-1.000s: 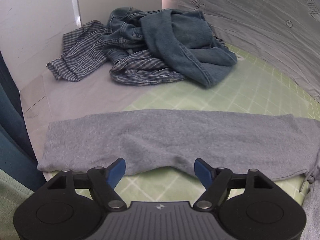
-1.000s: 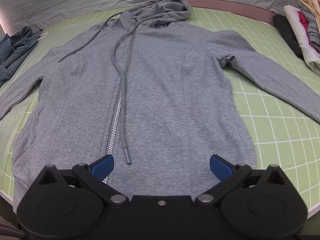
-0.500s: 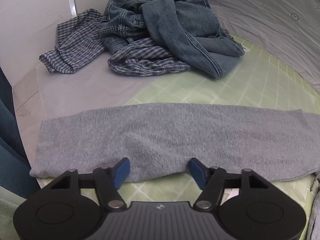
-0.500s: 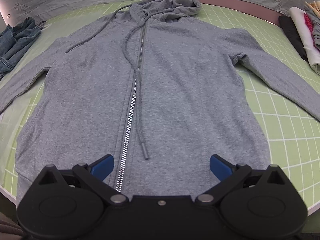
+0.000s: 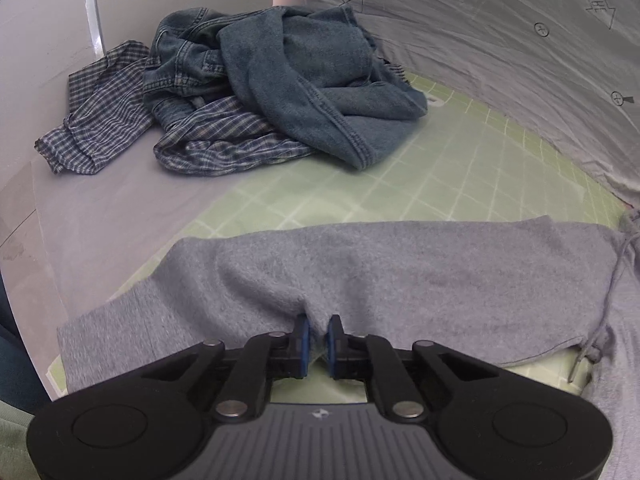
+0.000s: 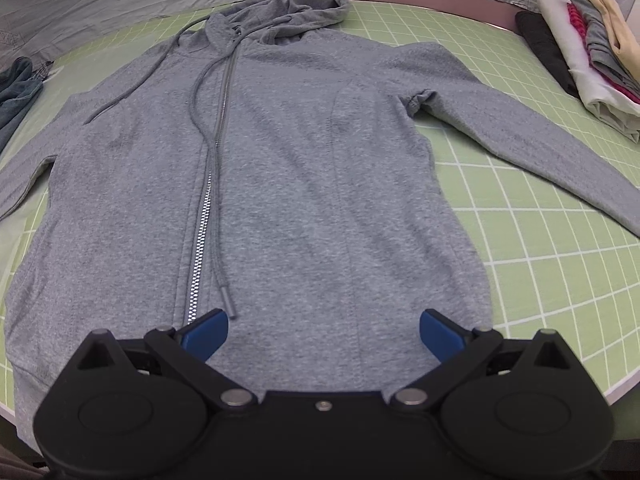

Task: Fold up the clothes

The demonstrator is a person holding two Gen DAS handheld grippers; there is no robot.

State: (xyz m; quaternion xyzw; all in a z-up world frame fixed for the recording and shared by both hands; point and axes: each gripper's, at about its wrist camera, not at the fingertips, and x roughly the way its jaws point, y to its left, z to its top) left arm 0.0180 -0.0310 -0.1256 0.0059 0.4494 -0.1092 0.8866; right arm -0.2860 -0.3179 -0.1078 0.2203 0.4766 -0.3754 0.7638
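A grey zip hoodie (image 6: 304, 168) lies flat, front up, on the green grid mat (image 6: 540, 248), hood at the far end. Its left sleeve (image 5: 360, 272) stretches across the left wrist view. My left gripper (image 5: 316, 338) is shut on the near edge of that sleeve, with a fold of grey cloth pinched between the blue pads. My right gripper (image 6: 324, 328) is open and empty, low over the hoodie's hem, its blue fingertips on either side of the lower right front panel. The right sleeve (image 6: 540, 152) lies spread out to the right.
A heap of denim clothes (image 5: 304, 80) and a checked shirt (image 5: 120, 120) lies at the far left of the table. A stack of folded clothes (image 6: 592, 44) sits at the far right. A grey sheet (image 5: 500, 60) covers the back.
My left gripper moved forward onto the sleeve and shut on its near edge, bunching the cloth. The right gripper stayed open and shifted a little over the hem.
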